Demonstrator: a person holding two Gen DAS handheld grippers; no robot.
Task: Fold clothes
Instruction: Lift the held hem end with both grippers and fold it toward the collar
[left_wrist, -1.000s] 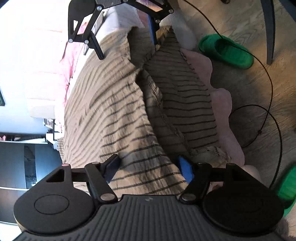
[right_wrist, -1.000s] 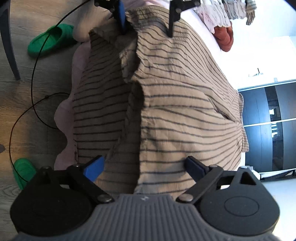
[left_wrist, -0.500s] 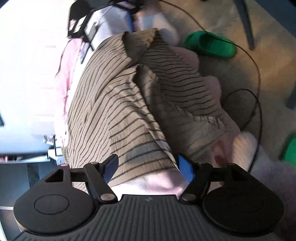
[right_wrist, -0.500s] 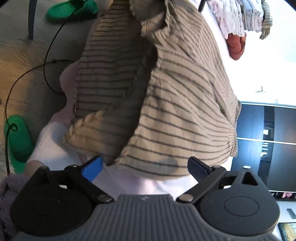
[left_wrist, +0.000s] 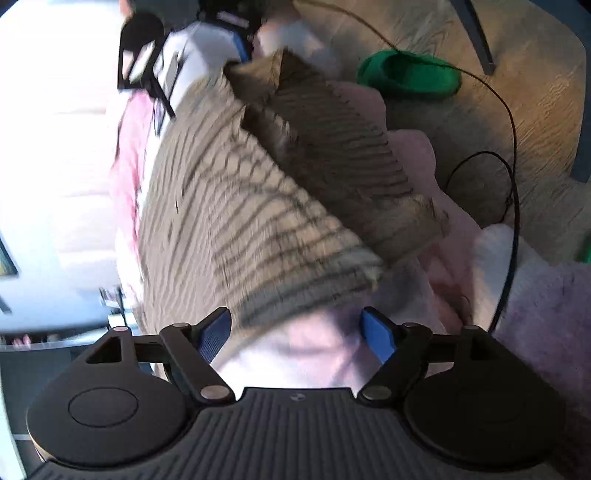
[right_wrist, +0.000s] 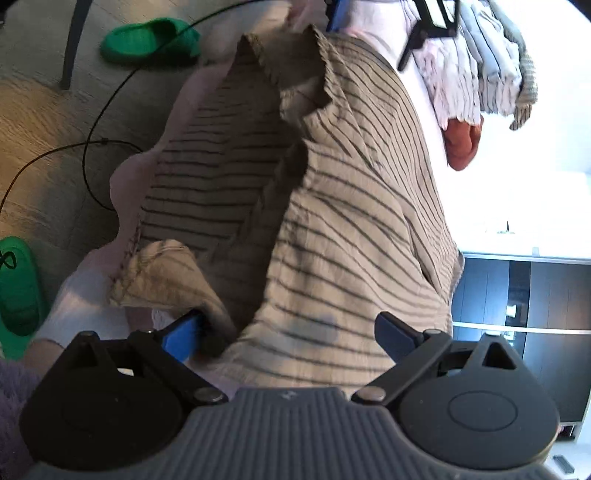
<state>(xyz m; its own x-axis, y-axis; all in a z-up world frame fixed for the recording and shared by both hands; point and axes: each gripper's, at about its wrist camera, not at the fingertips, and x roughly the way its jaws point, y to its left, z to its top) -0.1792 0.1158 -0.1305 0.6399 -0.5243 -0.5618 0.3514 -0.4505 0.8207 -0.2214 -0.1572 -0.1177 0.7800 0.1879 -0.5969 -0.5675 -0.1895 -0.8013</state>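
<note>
The left gripper (left_wrist: 297, 332) has its jaws wide apart over pink bedding (left_wrist: 295, 343), just before the striped shirt (left_wrist: 258, 221). The right gripper (right_wrist: 291, 334) is also spread wide, with the shirt's hem lying between its fingers. Beyond the shirt lies a green slipper (right_wrist: 147, 38).

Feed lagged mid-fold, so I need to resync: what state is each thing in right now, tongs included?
Left tongs: open, holding nothing, near hem of the garment just ahead.
Right tongs: open, fabric lying between the fingers, not pinched.
Striped shirt: spread on the bed, one side folded over, wrinkled, corner curled up.
Pink bedsheet: flat under the shirt.
Clothes pile: bunched, unfolded.
Green slipper: on the floor.
</note>
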